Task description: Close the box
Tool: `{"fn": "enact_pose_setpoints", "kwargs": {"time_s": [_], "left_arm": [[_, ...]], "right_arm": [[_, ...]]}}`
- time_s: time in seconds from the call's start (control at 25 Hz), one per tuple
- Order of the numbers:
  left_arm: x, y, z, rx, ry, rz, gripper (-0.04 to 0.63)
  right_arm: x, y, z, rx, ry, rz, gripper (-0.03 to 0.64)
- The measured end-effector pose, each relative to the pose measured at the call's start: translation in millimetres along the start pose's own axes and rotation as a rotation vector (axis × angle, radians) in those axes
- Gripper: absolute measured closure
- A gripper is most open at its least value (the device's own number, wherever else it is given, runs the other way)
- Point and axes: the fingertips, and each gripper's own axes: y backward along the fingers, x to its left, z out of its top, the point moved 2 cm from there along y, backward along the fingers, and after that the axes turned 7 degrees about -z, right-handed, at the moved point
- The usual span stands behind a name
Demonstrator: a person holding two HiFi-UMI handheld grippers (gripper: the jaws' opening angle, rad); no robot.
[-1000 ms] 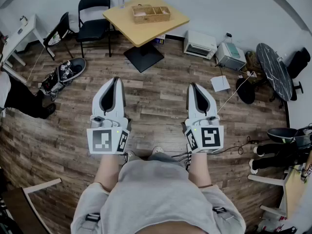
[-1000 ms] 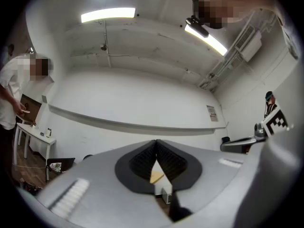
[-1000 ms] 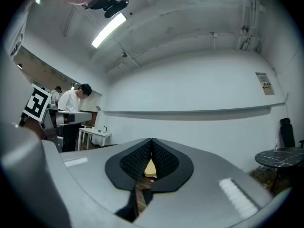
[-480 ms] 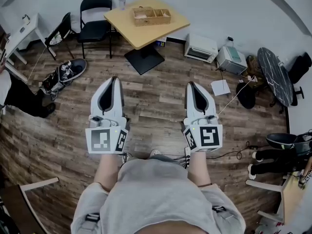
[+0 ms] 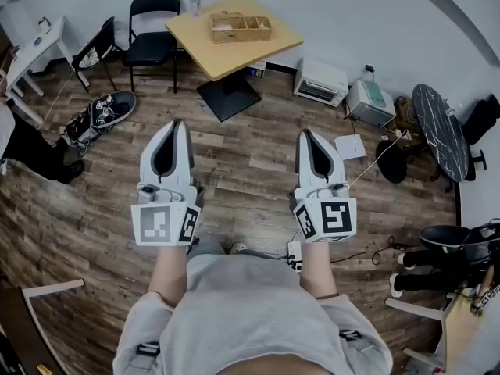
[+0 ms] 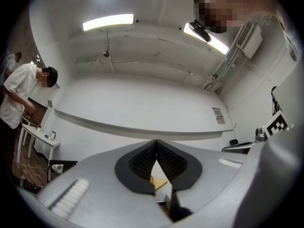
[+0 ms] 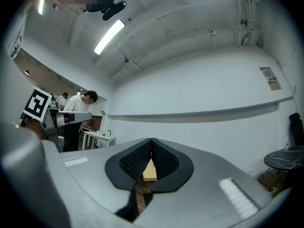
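Nothing looks done yet: close to the person (image 5: 250, 319), the left tongs (image 5: 178, 125) and right tongs (image 5: 305, 134) are each pressed together on nothing above the floor (image 5: 250, 186), while the box (image 5: 241, 26), seemingly open, sits far ahead on the tabletop (image 5: 266, 49), so approach and closing remain.

A bare workroom, part office and part lab: plank floor (image 5: 242, 170), plain white walls (image 5: 351, 14), ceiling tube lights (image 6: 108, 22), folding chairs (image 5: 152, 22) beside a small square worktop (image 5: 234, 55), and boxy appliances (image 5: 321, 80) and a loose cord (image 5: 375, 156) on the floor by the wall.
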Motion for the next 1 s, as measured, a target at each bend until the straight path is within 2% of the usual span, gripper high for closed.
{"fn": "enact_pose_setpoints", "kwargs": {"time_s": [0.16, 0.44, 1.0], "left_arm": [[3, -3, -4, 0.012, -0.002, 0.030, 0.537], [12, -29, -14, -0.003, -0.017, 0.015, 0.537], [106, -144, -48, -0.023, 0.009, 0.001, 0.537]], "right_arm": [[-7, -5, -2, -0.006, -0.014, 0.007, 0.612], [-13, -32, -13, -0.003, -0.006, 0.002, 0.612], [-15, -180, -15, -0.034, 0.020, -0.026, 0.612]]}}
